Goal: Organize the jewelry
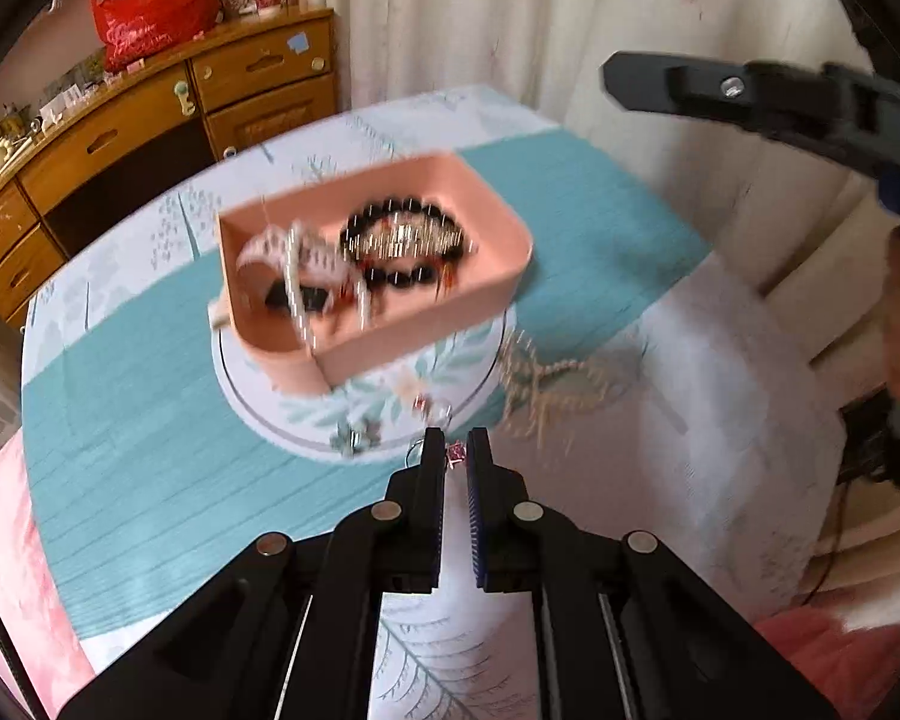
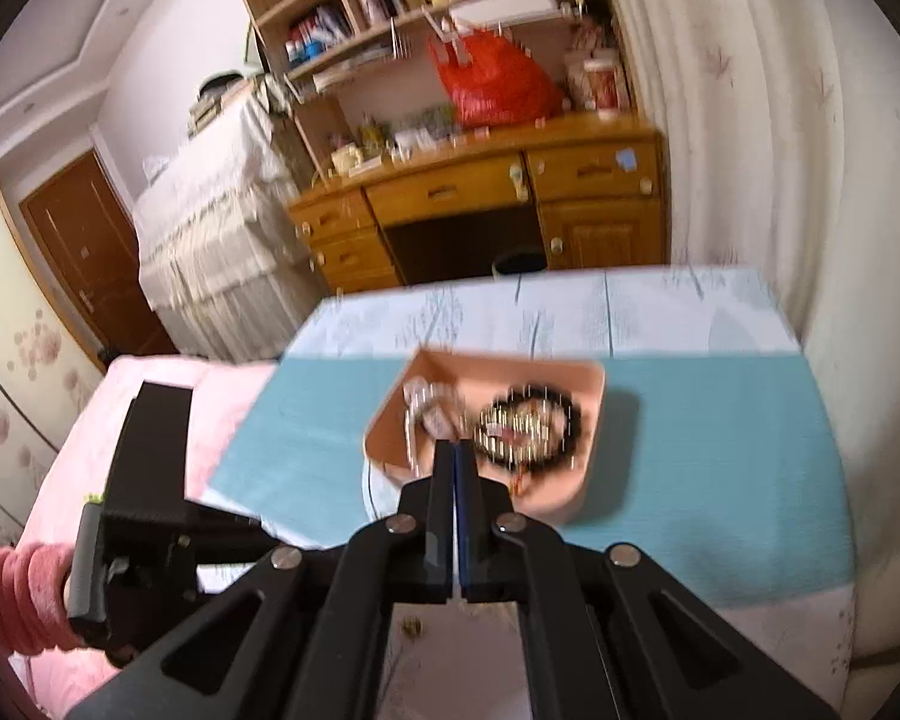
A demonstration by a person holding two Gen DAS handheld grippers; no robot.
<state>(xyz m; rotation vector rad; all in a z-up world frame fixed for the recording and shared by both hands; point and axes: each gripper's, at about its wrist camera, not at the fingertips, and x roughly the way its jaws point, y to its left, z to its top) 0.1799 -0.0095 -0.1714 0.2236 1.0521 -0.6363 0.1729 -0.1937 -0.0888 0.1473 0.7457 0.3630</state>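
A pink tray [image 1: 492, 294] sits on a round white box [image 1: 306, 414] on the table. It holds a black bead bracelet [image 1: 390, 282] and silver chains [image 1: 297, 276]. My left gripper [image 1: 455, 450] is shut on a small pink-stone earring [image 1: 455, 451] just in front of the box. A pale bead necklace [image 1: 546, 384] lies to the right of the box. My right gripper [image 2: 453, 447] is shut, above the tray [image 2: 594, 396]; whether it holds the chain [image 2: 417, 414] I cannot tell. The bracelet [image 2: 573, 420] shows there too. Both views are blurred.
A teal runner [image 1: 120, 450] crosses the light floral tablecloth [image 1: 720, 420]. Curtains hang behind the table. A wooden desk [image 2: 480, 192] with a red bag [image 2: 492, 84] stands beyond. A pink bedspread [image 2: 168, 396] lies at the left. The right gripper's body [image 1: 780, 102] hangs at upper right.
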